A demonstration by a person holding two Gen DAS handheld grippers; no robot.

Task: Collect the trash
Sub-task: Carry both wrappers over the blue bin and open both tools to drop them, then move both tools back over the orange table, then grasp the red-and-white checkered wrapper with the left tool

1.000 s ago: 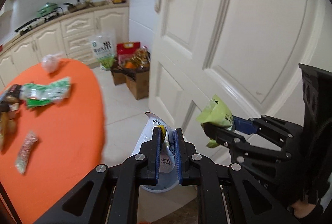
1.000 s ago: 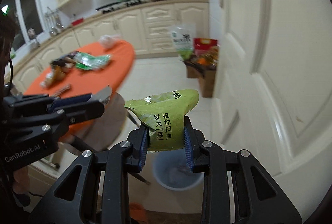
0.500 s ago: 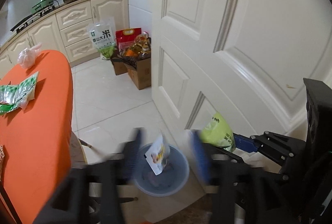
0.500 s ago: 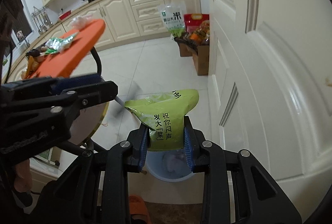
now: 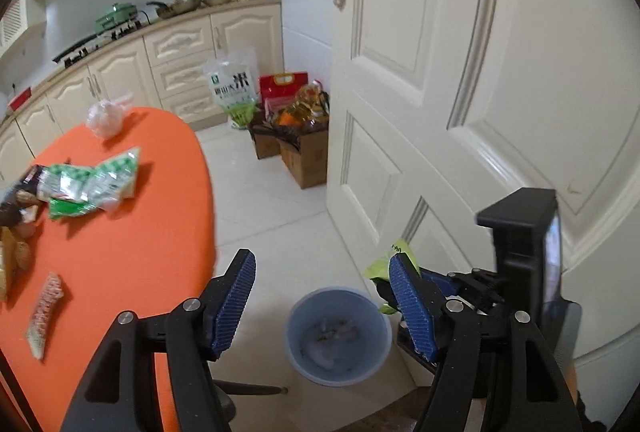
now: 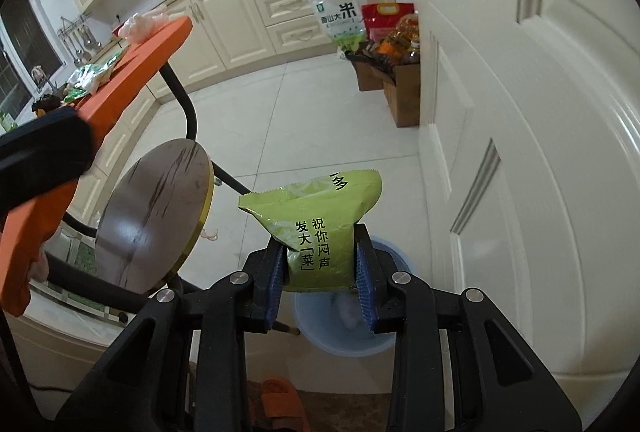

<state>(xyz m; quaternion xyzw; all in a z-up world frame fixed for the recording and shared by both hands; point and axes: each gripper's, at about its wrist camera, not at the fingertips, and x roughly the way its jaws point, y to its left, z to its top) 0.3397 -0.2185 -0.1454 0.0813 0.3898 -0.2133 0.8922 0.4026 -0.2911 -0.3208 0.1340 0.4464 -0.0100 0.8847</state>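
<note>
1. At the far left, more trash is lying on the orange counter point(image 5: 132, 232): a green-and-white wrapper point(image 5: 94, 184), a small speckled packet point(image 5: 44, 308) and a clear plastic bag point(image 5: 105, 116) at the far end.
2. The left hand-held gripper point(image 5: 322, 306) is standing wide and empty; a second ago it was clamped on a white wrapper, which dropped half a second ago and is now lying in the blue bin point(image 5: 338, 336), so one piece is collected.
3. To the right, the right hand-held gripper point(image 6: 320, 272) is still pinching the green snack packet point(image 6: 320, 232) above the bin point(image 6: 384, 344), by the white door point(image 6: 520, 112).
4. That packet probably goes in next; then the counter needs another trip.
</note>
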